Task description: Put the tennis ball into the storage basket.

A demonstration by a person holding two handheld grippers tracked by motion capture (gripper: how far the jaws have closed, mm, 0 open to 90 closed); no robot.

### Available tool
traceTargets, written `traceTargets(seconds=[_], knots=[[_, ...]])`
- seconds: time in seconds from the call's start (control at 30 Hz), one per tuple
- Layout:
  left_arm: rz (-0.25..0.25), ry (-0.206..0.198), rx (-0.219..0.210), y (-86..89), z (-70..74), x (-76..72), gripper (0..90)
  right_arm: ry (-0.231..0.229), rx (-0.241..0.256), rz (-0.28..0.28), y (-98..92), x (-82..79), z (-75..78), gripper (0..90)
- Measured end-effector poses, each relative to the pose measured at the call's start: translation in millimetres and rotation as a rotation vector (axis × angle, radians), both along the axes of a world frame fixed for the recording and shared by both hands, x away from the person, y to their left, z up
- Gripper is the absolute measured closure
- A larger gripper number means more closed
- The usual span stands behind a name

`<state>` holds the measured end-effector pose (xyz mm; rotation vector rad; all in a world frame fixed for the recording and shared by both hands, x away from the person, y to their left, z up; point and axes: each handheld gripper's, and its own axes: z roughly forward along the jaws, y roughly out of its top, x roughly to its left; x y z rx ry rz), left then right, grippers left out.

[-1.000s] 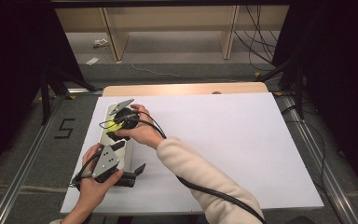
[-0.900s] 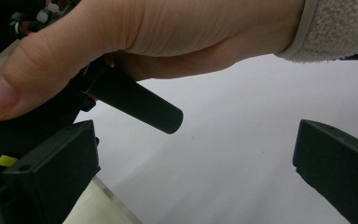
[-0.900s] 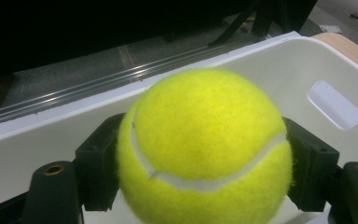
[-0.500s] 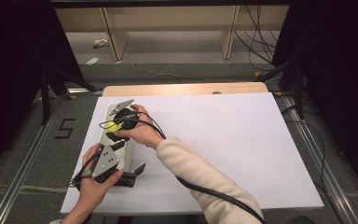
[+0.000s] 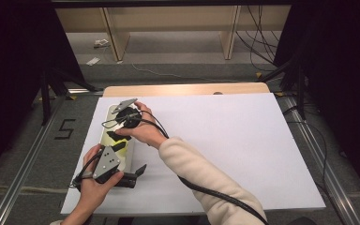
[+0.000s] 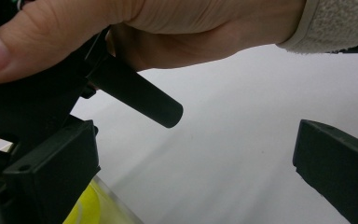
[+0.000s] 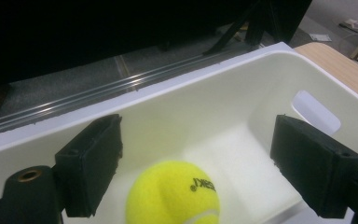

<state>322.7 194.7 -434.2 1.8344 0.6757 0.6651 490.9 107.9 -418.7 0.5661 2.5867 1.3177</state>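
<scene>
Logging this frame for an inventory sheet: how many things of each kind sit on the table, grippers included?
Tennis ball: 1
White bin: 1
Left gripper and right gripper: 2
Total: 4

One yellow tennis ball (image 7: 172, 196) lies in one white bin (image 7: 242, 93) near the left edge of one white-covered table (image 5: 243, 140). Two hand-held grippers are at the bin.
</scene>
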Motion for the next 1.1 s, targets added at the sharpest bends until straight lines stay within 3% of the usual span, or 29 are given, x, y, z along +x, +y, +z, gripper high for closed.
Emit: traceTargets(seconds=[0.17,1.1], knots=[[-0.001,0.000,0.000,0.0,-0.2,0.1,0.0,-0.022,-0.002,-0.004,-4.6,-0.9,2.2,17.4],[0.004,-0.001,-0.001,0.2,-0.1,0.0,0.0,-0.045,0.020,-0.033,-34.8,-7.6,14.5,16.9]])
